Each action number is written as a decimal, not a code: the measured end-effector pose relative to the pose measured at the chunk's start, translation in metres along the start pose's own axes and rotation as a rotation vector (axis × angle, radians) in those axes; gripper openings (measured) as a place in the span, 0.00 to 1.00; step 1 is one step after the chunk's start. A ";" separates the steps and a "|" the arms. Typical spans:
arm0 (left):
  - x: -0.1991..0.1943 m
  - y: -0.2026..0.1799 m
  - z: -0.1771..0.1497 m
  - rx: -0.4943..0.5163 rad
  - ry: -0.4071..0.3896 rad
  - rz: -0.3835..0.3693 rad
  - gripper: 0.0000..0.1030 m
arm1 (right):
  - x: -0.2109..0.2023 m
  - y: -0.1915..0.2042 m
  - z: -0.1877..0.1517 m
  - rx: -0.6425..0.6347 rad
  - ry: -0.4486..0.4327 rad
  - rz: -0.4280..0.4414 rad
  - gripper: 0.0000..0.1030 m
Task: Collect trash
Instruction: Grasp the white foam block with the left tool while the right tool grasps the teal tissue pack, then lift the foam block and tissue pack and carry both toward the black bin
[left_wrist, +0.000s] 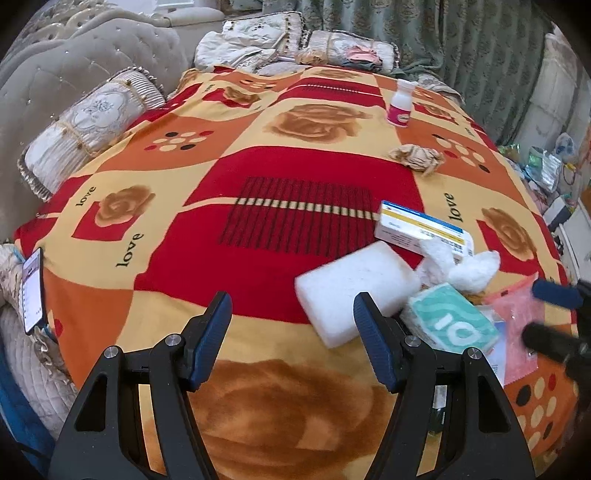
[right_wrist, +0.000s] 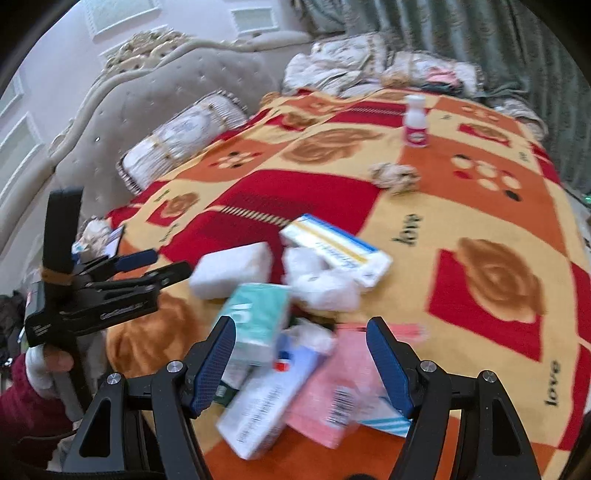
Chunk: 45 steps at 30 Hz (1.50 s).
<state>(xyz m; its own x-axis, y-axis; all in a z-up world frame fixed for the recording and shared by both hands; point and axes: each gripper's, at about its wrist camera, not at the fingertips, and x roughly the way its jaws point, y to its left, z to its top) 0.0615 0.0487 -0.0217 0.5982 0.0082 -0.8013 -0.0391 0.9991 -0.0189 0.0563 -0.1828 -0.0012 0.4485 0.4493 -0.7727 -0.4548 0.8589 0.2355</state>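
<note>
**Both claws wide over trash pile on bed**

Left claw (left_wrist: 291, 341): jaws spread wide, holding nothing, low centre of the left wrist view, above the patterned blanket (left_wrist: 258, 155). Its right finger overlaps the near edge of a white foam block (left_wrist: 351, 291).

Right claw (right_wrist: 301, 363): jaws spread wide, nothing gripped, bottom centre of the right wrist view, over the near end of the pile. Between its fingers in that view: a white printed box (right_wrist: 258, 413) and a pink packet (right_wrist: 328, 391), both blurred.

Pile, lower right of the left view: foam block, teal tissue pack (left_wrist: 452, 319) just beside it, white crumpled tissue (left_wrist: 461, 264) lying against a blue-and-yellow carton (left_wrist: 421, 227).

Well apart from the pile, upper right of the left view: 1 crumpled brown paper wad (left_wrist: 417, 157); beyond it, 1 upright white bottle with pink label (left_wrist: 400, 103).

Phone (left_wrist: 33, 291), screen lit, at the left edge of the bed. Pillows (left_wrist: 92, 129) along the tufted headboard (left_wrist: 55, 74).
</note>
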 end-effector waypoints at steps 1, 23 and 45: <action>0.000 0.003 0.001 -0.002 -0.001 0.001 0.65 | 0.006 0.005 0.001 -0.003 0.016 0.013 0.69; 0.024 0.006 0.015 0.134 0.000 -0.300 0.66 | 0.040 0.012 0.009 0.011 0.099 0.036 0.51; 0.063 -0.024 0.017 0.269 0.127 -0.349 0.67 | 0.022 0.006 0.003 0.023 0.070 0.020 0.51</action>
<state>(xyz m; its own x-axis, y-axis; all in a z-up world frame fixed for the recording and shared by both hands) 0.1137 0.0255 -0.0617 0.4355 -0.3190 -0.8418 0.3661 0.9171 -0.1581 0.0659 -0.1674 -0.0150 0.3837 0.4491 -0.8069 -0.4453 0.8555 0.2644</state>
